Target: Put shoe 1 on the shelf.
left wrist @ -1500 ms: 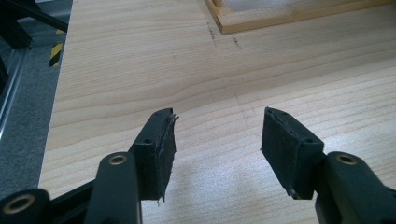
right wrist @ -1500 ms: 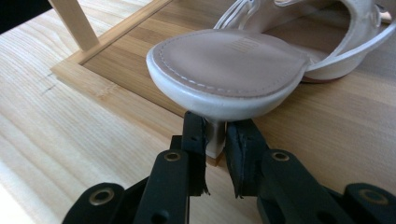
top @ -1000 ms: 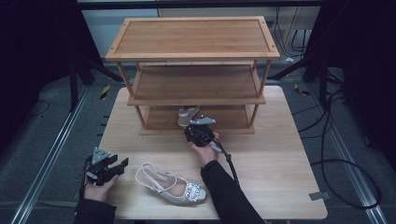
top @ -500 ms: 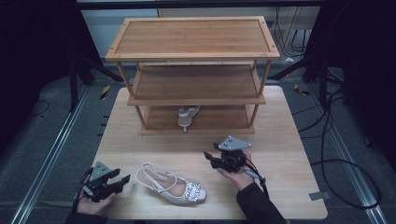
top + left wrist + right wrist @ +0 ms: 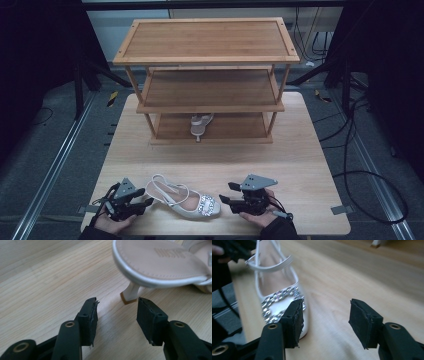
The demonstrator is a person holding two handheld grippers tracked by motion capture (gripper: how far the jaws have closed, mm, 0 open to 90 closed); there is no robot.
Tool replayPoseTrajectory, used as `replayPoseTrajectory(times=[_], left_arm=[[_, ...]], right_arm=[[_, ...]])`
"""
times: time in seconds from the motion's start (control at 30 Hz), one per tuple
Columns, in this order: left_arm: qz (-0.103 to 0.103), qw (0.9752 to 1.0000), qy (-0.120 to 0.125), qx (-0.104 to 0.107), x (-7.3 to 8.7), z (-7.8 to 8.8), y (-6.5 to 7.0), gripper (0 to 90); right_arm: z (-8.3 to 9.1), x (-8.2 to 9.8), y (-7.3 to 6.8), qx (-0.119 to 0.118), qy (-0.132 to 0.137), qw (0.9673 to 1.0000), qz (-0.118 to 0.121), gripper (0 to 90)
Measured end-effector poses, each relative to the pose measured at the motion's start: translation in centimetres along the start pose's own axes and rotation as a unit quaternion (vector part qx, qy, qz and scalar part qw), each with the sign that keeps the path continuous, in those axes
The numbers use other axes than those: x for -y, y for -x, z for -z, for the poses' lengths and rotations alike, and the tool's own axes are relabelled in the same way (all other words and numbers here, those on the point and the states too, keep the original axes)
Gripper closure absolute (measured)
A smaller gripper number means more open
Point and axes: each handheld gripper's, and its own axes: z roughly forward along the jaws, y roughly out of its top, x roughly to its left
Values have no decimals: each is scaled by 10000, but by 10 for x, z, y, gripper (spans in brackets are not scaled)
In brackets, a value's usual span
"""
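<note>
On table front edge: left tool (image 5: 141, 201) spread near sandal (image 5: 184, 197) heel; right tool (image 5: 226, 192) spread beside toe.

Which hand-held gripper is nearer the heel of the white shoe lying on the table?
Left. The left hand-held gripper sits at the white shoe's heel, jaws apart, not touching. The right hand-held gripper is at the jewelled toe end, away from the heel.

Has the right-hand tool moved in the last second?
Yes. The right tool has come from the shelf rack back to the table's near edge, beside the white shoe, jaws opening, empty.
</note>
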Motion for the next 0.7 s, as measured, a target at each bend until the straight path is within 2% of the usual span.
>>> replayPoseTrajectory(times=[0.17,0.33,0.53,0.6,0.7], left_arm=[[-137,9998,-53,136,-7,-9,5,527],[-84,9998,-93,164,-13,-15,5,590],[6,9996,-71,260,-14,-18,2,696],[20,9994,-61,333,-15,-18,2,717],[6,9993,-38,369,-15,-18,2,757]], right_arm=[[-1,8,-12,-200,-161,9997,-7,459],[-8,14,-21,-423,-372,9984,98,464],[-17,18,-24,-405,-605,9973,125,503],[-17,17,-23,-493,-620,9969,38,524],[-16,15,-22,-491,-601,9970,59,585]])
